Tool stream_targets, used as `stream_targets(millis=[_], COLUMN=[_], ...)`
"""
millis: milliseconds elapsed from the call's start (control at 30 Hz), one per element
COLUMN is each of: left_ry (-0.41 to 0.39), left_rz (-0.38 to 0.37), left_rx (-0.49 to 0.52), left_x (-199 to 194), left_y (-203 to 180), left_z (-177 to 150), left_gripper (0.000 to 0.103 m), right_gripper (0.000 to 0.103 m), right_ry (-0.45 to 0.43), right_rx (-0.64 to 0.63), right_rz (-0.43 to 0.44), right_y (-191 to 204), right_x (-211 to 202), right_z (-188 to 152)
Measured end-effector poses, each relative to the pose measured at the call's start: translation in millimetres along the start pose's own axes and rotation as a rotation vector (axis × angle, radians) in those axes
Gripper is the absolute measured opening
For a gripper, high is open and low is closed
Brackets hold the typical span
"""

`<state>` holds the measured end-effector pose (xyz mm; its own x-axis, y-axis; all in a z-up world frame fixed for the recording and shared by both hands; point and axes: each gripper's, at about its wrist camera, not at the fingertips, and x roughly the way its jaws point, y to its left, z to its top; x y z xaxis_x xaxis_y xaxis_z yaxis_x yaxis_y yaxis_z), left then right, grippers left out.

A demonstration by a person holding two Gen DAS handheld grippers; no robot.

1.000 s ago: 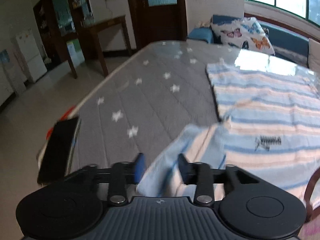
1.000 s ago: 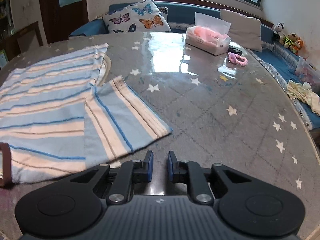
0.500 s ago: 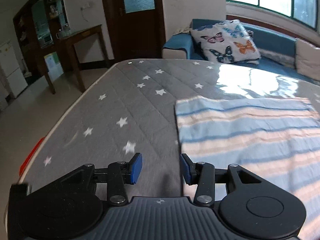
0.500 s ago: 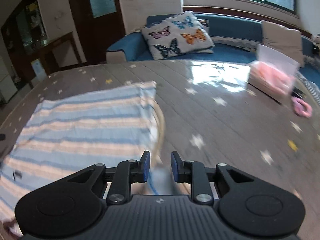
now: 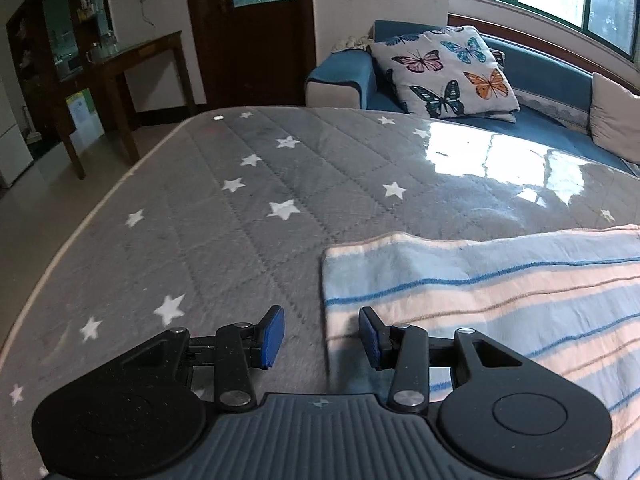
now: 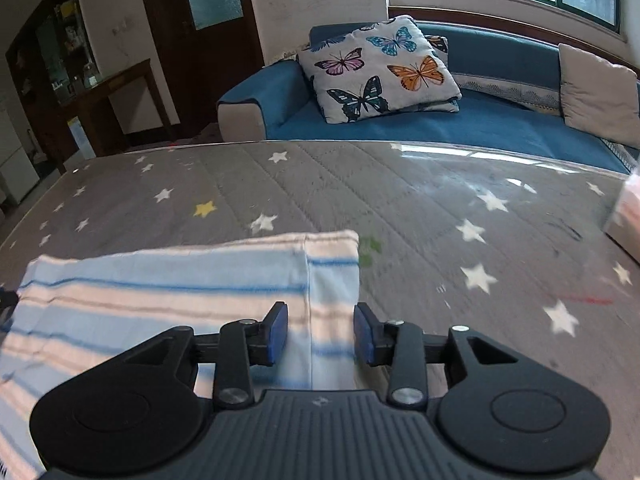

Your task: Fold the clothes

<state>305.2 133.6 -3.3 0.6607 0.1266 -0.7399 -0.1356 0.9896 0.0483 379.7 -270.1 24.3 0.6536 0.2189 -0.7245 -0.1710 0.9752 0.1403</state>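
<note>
We hold our left gripper point(image 5: 322, 334) low over the grey star-printed table point(image 5: 240, 216), its blue pads apart with nothing pressed between them; the left edge of the striped garment point(image 5: 480, 288) runs up through the gap, nearer the right pad, and the jaws are easing closer. The garment lies flat on the near part of the table, spreading right from there. Our right gripper point(image 6: 320, 334) hangs over the garment's point(image 6: 180, 292) right edge, jaws opening, cloth showing in the gap below but not clamped. Beyond the table's far edge sits a blue sofa point(image 6: 480, 124) with a butterfly cushion point(image 6: 380, 68).
</note>
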Motion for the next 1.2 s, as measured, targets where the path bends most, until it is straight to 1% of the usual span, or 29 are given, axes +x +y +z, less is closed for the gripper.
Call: stream_targets(millis=[67, 100, 167, 233, 267, 300, 467, 533, 567, 600, 633, 733, 800, 867, 933, 1000, 1033, 1067, 1133, 1167, 1200], left_ry=[-0.006, -0.009, -0.016, -0.024, -0.029, -0.034, -0.097, -0.110, -0.113, -0.114, -0.115, -0.090, -0.102, -0.096, -0.080, -0.080, -0.081, -0.081, -0.090, -0.099, -0.101], left_rz=[-0.024, -0.037, -0.057, -0.060, -0.061, -0.064, -0.064, -0.072, -0.072, -0.064, -0.059, -0.046, -0.038, -0.028, -0.015, -0.015, -0.010, -0.002, 0.003, 0.001, -0.004], left_rx=[0.002, 0.006, 0.021, 0.039, 0.050, 0.056, 0.084, 0.090, 0.091, 0.097, 0.107, 0.106, 0.121, 0.121, 0.104, 0.097, 0.104, 0.111, 0.129, 0.141, 0.149], left_x=[2.0, 3.8, 6.7, 8.7, 9.1, 9.3, 7.3, 10.9, 14.2, 19.0, 23.5, 39.9, 40.5, 39.2, 35.5, 26.6, 20.6, 14.4, 1.3, -8.0, -14.9], left_y=[-1.3, -2.4, -5.3, -11.3, -14.9, -17.3, -32.1, -38.6, -42.2, -46.8, -50.1, -58.0, -60.5, -59.3, -55.5, -52.4, -52.0, -52.1, -53.5, -54.3, -55.2], left_z=[1.0, 2.7, 5.1, 8.3, 9.3, 10.7, 21.4, 27.0, 29.7, 31.9, 32.5, 32.8, 32.8, 33.0, 33.5, 30.4, 27.5, 24.6, 17.7, 11.8, 7.2], left_gripper=[0.031, 0.028, 0.012, 0.005, 0.004, 0.004, 0.003, 0.003, 0.003, 0.003, 0.003, 0.004, 0.004, 0.008, 0.009, 0.009, 0.016, 0.029, 0.042, 0.045, 0.046], right_gripper=[0.036, 0.036, 0.036, 0.017, 0.007, 0.005, 0.005, 0.005, 0.002, 0.001, 0.001, 0.002, 0.006, 0.007, 0.011, 0.027, 0.030, 0.035, 0.037, 0.039, 0.044], right_ry=[-0.012, -0.021, -0.029, -0.028, -0.026, -0.028, -0.092, -0.115, -0.124, -0.132, -0.134, -0.089, -0.079, -0.072, -0.057, -0.049, -0.041, -0.036, -0.016, -0.004, 0.010], right_rx=[0.002, 0.005, 0.003, -0.010, -0.007, 0.001, -0.018, -0.017, -0.021, -0.030, -0.030, -0.005, -0.009, -0.026, -0.044, -0.054, -0.064, -0.073, -0.096, -0.106, -0.116], right_rz=[-0.012, -0.011, -0.012, -0.027, -0.013, -0.005, -0.070, -0.104, -0.132, -0.170, -0.187, -0.170, -0.160, -0.140, -0.121, -0.091, -0.074, -0.059, -0.038, -0.027, -0.015], right_y=[-0.1, -0.1, -0.2, 2.2, 1.7, 0.1, -0.6, -5.0, -7.2, -9.3, -13.0, -23.8, -25.3, -21.4, -15.5, -8.7, -4.8, -1.6, 7.6, 12.6, 17.7], right_x=[7.5, 9.9, 12.5, 13.9, 13.6, 11.1, -7.5, -14.8, -16.8, -16.8, -15.7, -6.8, -6.6, -11.0, -17.0, -25.1, -29.0, -34.6, -43.0, -47.6, -53.0], right_z=[2.6, 3.5, 3.5, 3.8, 4.3, 5.4, 7.7, 9.5, 10.3, 10.5, 9.9, 11.2, 8.5, 6.2, 3.9, -0.2, -2.4, -7.8, -15.3, -20.6, -26.7])
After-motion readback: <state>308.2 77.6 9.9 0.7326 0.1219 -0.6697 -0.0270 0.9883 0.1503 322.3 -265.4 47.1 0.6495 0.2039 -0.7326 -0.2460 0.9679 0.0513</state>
